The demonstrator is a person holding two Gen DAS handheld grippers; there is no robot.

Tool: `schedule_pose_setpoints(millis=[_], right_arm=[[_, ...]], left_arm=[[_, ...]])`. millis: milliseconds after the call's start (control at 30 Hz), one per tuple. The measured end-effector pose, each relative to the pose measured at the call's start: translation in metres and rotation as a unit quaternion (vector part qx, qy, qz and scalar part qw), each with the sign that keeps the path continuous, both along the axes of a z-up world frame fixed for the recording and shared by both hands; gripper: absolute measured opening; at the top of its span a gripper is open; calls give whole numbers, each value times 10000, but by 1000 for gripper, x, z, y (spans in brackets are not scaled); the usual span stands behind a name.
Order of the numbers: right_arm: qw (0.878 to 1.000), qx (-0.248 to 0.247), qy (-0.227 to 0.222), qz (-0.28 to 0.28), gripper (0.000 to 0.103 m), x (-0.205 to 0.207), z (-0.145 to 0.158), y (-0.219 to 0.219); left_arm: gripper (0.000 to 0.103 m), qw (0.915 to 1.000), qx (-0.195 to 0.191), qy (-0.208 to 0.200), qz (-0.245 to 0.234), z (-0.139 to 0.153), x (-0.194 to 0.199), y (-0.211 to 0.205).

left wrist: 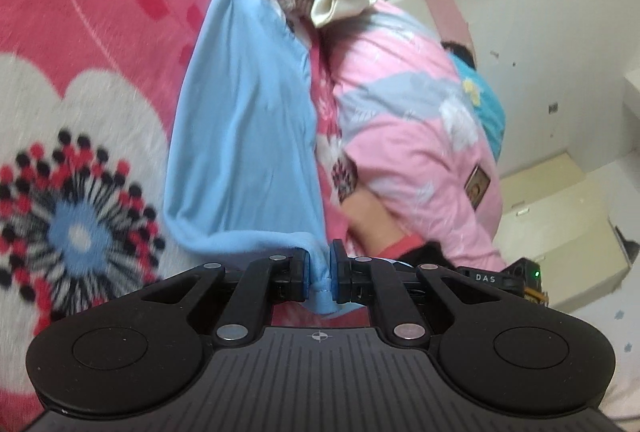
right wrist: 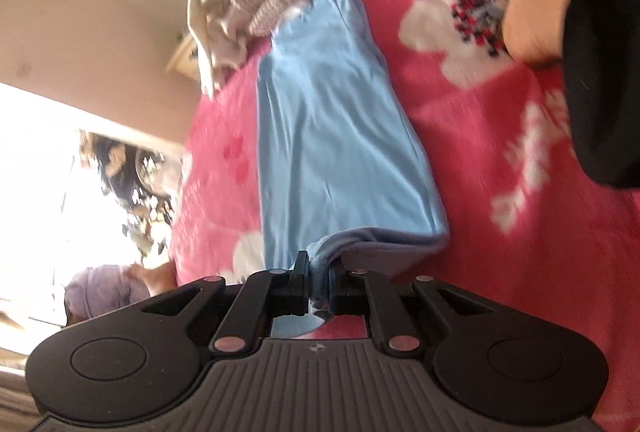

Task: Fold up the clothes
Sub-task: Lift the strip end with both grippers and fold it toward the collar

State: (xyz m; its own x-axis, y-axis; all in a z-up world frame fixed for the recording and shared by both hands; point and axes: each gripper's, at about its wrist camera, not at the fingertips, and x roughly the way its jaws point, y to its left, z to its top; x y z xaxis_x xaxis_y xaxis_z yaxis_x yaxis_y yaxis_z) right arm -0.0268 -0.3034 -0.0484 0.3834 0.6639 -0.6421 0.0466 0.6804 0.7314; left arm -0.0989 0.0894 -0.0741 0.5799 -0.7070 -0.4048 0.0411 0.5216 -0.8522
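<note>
A pink floral blanket [left wrist: 92,44] covers the bed. White wall [left wrist: 540,12] on one side; bright window [right wrist: 36,168] blazing opposite.

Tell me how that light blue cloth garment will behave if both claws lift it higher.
Probably floppy: the light blue cloth garment bunches where the left claw and right claw pinch it. Its edge sags between them, so the middle will likely droop. It looks thin, likely light, and may drag on the pink floral blanket.

light blue garment [left wrist: 244,136], stretched over bed
</note>
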Motion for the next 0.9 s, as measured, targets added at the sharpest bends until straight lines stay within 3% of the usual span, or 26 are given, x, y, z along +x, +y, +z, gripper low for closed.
schedule_pose_setpoints(millis=[467,733,900], right_arm=[[9936,403,-628,-844,10,84,0,18],[9850,573,-949,-1325,10,142,-8,22],[9813,648,-1060,-1470,10,189,-21,32]], left_arm=[[8,9974,-65,-229,687,8,83,17],[8,9945,-199,-304,979,7,155,24],[8,9949,-8,-259,972,4,207,24]])
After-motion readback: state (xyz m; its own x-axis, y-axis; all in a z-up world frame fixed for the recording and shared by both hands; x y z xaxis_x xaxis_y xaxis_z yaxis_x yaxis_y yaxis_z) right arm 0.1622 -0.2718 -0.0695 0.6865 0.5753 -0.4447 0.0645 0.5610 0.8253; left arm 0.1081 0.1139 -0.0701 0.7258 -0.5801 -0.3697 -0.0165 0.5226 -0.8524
